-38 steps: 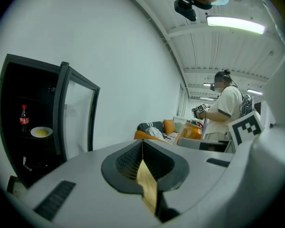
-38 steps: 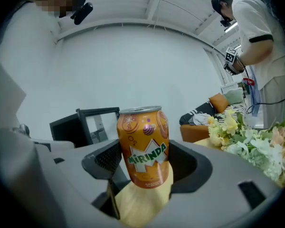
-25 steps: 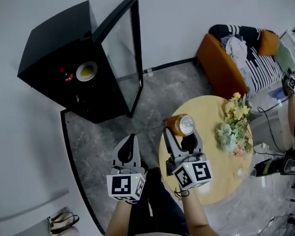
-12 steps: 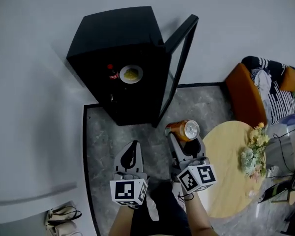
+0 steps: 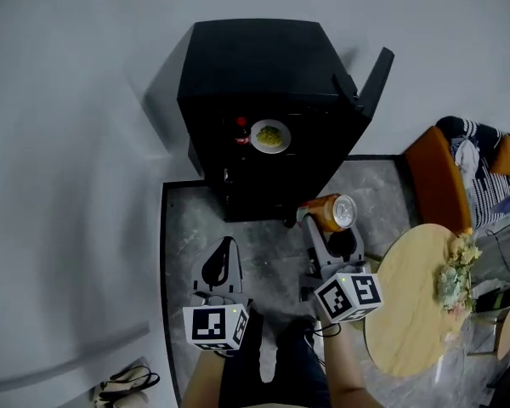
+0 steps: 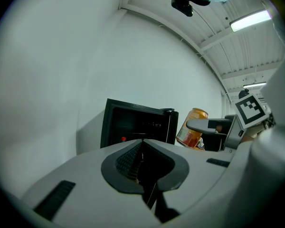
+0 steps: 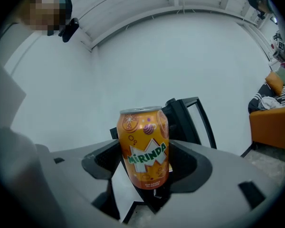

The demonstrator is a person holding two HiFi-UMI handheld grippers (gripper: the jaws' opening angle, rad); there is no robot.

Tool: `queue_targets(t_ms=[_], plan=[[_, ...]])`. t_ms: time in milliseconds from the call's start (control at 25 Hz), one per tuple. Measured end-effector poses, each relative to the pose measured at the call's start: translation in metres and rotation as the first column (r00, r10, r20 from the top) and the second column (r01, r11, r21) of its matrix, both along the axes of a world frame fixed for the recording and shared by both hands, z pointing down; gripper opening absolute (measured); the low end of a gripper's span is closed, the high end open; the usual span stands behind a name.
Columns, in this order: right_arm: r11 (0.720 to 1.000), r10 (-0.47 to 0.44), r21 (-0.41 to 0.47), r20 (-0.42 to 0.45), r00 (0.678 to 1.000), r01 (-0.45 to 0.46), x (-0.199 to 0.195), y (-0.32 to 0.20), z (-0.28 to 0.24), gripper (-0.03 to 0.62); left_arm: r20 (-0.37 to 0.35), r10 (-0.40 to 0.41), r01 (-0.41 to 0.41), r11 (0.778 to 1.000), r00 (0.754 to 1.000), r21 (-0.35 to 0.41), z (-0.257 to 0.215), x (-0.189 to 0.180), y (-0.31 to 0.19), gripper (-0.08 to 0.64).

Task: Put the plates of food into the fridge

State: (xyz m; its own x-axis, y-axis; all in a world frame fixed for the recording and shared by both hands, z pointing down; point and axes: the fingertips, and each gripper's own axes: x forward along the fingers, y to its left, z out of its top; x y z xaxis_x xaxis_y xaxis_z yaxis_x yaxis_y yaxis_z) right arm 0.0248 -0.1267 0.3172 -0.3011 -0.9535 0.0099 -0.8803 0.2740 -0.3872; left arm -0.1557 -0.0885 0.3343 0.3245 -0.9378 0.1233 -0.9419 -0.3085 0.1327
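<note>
A black fridge stands against the wall with its door swung open to the right. On a shelf inside lies a white plate of yellow food, beside a red-capped bottle. My right gripper is shut on an orange Mirinda can, held a short way in front of the fridge. In the right gripper view the can stands upright between the jaws. My left gripper hangs lower left of it, shut and holding nothing. The left gripper view shows the fridge ahead and the can to the right.
A round wooden table stands at the right with a bunch of flowers on it. Behind it is an orange sofa with striped cushions. A bag lies on the floor at the lower left. Grey marbled floor runs up to the fridge.
The view has turned from the table to the fridge, which now stands straight ahead and nearer. Both grippers came along, the right one still holding the can. The table has slid off to the right.
</note>
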Motion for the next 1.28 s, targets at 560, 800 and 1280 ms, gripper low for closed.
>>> queue_targets(t_ms=[560,800,1280], plan=[[0.999,-0.032,0.002,-0.034,0.999,0.032,-0.066,-0.052,-0.006,0.305,-0.017,0.029,-0.03,1.0,0.999,-0.008,0.008,-0.041,-0.045,0.009],[0.998,-0.056,0.0,-0.039,0.998,0.056,-0.073,-0.084,-0.005,0.305,-0.004,0.041,-0.041,0.999,0.999,-0.016,0.011,-0.034,-0.075,0.009],[0.992,-0.127,0.006,-0.059,0.99,0.128,-0.076,-0.167,0.019,0.305,0.017,0.025,-0.025,1.0,1.0,-0.001,0.035,-0.014,-0.15,0.009]])
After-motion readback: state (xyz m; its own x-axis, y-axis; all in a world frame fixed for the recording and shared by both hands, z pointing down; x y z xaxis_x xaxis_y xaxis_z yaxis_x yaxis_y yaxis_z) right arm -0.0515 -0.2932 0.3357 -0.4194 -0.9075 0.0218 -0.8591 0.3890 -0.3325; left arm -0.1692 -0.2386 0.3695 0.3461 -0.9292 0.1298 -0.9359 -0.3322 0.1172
